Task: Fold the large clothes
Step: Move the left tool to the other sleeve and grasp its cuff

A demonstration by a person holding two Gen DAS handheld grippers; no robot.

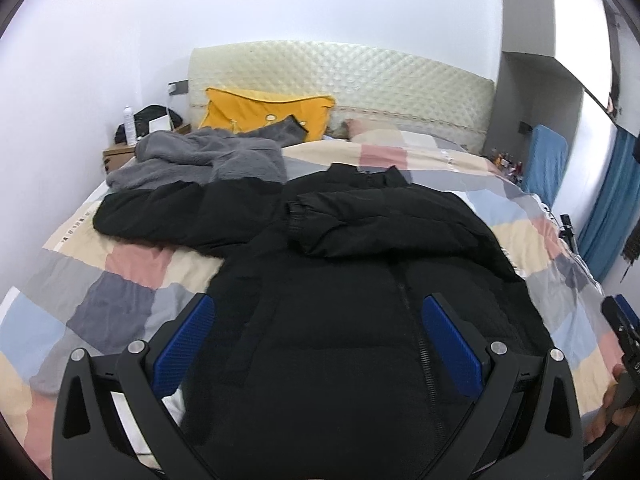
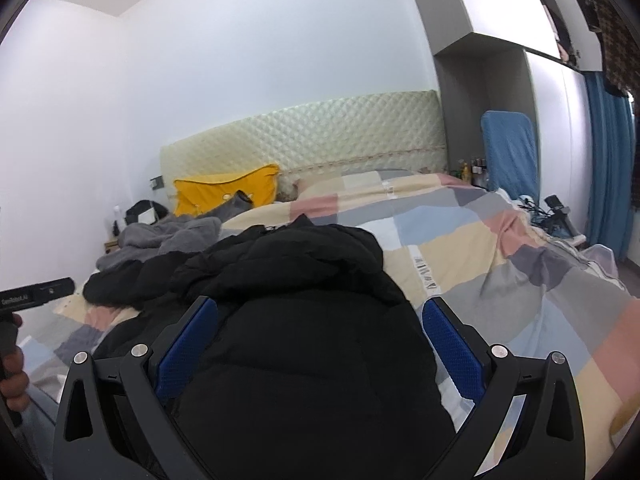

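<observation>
You are working on the black puffer jacket [image 1: 360,280], which lies zip-up on the patchwork duvet [image 1: 120,280] of the bed, collar toward the headboard [image 1: 340,76]. One sleeve [image 1: 360,220] is already laid across the chest, while the other sleeve [image 1: 168,212] stretches out toward the grey fleece [image 1: 200,156]. The step in hand looks like bringing that outstretched sleeve in, or taking the hem to fold the body up. To do it well, pinch through the padding near the seam, not the slippery shell alone, lift just enough to clear the bulk, and lay it flat so trapped air does not spring the fold open. Your left gripper [image 1: 318,340] hovers low over the lower front of the jacket, its blue fingers [image 1: 188,344] spread wide on either side of the zip and holding nothing. Your right gripper [image 2: 320,344] is likewise spread wide and empty, with one finger over the jacket's body near its right-hand edge and the other over the bare duvet just beside it. Whether either gripper touches the fabric, you cannot tell from these views. Keep the fleece and the yellow pillow [image 1: 268,114] clear of the fold.
</observation>
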